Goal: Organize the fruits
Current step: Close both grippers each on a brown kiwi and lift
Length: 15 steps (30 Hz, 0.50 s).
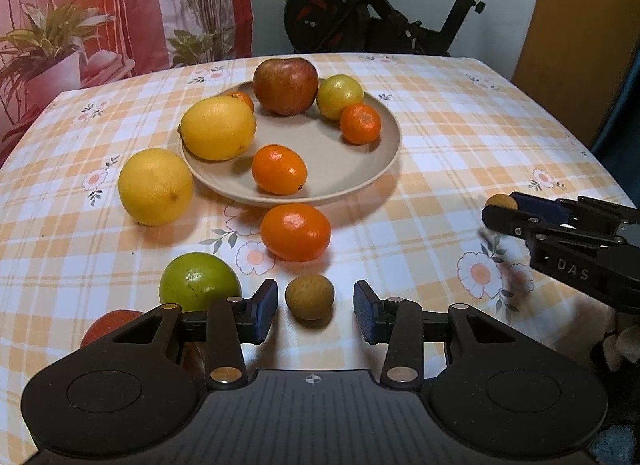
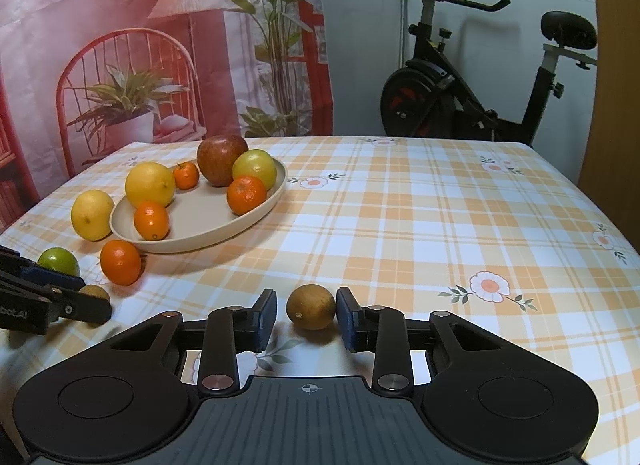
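A small brown fruit [image 1: 310, 297] lies on the tablecloth between the fingers of my left gripper [image 1: 315, 313], which is open with a gap on both sides. Another small brown fruit [image 2: 311, 307] sits between the fingers of my right gripper [image 2: 306, 319]. The right pad touches it and the left pad stands just clear, so this gripper is open. A beige plate [image 1: 394, 145] holds a red apple [image 1: 285, 85], a lemon [image 1: 218, 129], a yellow-green fruit [image 1: 339, 96] and three mandarins. Each view shows the other gripper at its edge.
Off the plate lie a yellow citrus [image 1: 155, 187], an orange mandarin [image 1: 295, 231] and a green fruit [image 1: 199, 281]. A reddish fruit [image 1: 108, 325] is partly hidden under my left gripper. An exercise bike [image 2: 472, 105] stands behind the table.
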Each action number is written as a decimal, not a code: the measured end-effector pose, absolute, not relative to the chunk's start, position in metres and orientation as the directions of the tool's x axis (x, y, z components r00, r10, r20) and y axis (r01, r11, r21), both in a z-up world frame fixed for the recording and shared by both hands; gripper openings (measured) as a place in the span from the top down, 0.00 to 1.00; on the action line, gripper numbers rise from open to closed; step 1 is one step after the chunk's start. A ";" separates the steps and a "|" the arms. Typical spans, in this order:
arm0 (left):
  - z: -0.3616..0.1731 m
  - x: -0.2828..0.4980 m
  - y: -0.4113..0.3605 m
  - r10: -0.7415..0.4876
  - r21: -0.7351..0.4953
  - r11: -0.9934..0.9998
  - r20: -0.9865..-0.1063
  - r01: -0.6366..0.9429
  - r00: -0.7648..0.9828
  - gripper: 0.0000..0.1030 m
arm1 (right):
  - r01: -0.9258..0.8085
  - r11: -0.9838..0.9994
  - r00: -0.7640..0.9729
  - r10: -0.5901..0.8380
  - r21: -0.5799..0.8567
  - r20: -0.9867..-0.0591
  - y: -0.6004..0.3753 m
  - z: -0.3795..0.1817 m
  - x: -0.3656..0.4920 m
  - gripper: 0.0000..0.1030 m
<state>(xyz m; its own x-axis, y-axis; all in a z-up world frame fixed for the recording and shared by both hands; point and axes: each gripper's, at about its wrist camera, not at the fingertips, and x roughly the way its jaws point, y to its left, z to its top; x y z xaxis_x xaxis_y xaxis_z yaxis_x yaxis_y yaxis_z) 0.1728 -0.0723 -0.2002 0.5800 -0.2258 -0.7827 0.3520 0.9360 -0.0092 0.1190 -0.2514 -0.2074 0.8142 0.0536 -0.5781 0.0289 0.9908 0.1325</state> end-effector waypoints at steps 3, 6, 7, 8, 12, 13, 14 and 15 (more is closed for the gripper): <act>-0.202 0.174 -0.072 -0.222 -0.009 0.938 -0.785 0.348 0.579 0.60 | 0.029 0.991 0.814 0.054 0.132 -0.578 -0.251 -0.208 0.119 0.71; -0.204 0.175 -0.071 -0.230 -0.020 0.936 -0.790 0.351 0.568 0.68 | 0.029 0.991 0.814 0.054 0.133 -0.578 -0.252 -0.208 0.119 0.71; -0.205 0.176 -0.071 -0.232 -0.022 0.935 -0.791 0.353 0.566 0.70 | 0.029 0.991 0.814 0.053 0.132 -0.578 -0.252 -0.208 0.119 0.71; -0.205 0.176 -0.071 -0.233 -0.022 0.935 -0.792 0.354 0.565 0.72 | 0.029 0.991 0.814 0.054 0.132 -0.578 -0.252 -0.208 0.119 0.71; -0.205 0.175 -0.072 -0.246 -0.032 0.931 -0.789 0.363 0.562 0.72 | 0.025 0.991 0.811 0.057 0.132 -0.582 -0.251 -0.208 0.119 0.71; -0.205 0.175 -0.072 -0.248 -0.032 0.930 -0.788 0.365 0.564 0.72 | 0.024 0.991 0.811 0.057 0.131 -0.582 -0.250 -0.208 0.120 0.71; -0.205 0.174 -0.072 -0.251 -0.033 0.930 -0.786 0.367 0.565 0.72 | 0.024 0.991 0.811 0.058 0.132 -0.582 -0.250 -0.208 0.119 0.71; -0.204 0.174 -0.072 -0.254 -0.035 0.929 -0.783 0.367 0.567 0.72 | 0.025 0.991 0.811 0.058 0.133 -0.582 -0.250 -0.208 0.119 0.71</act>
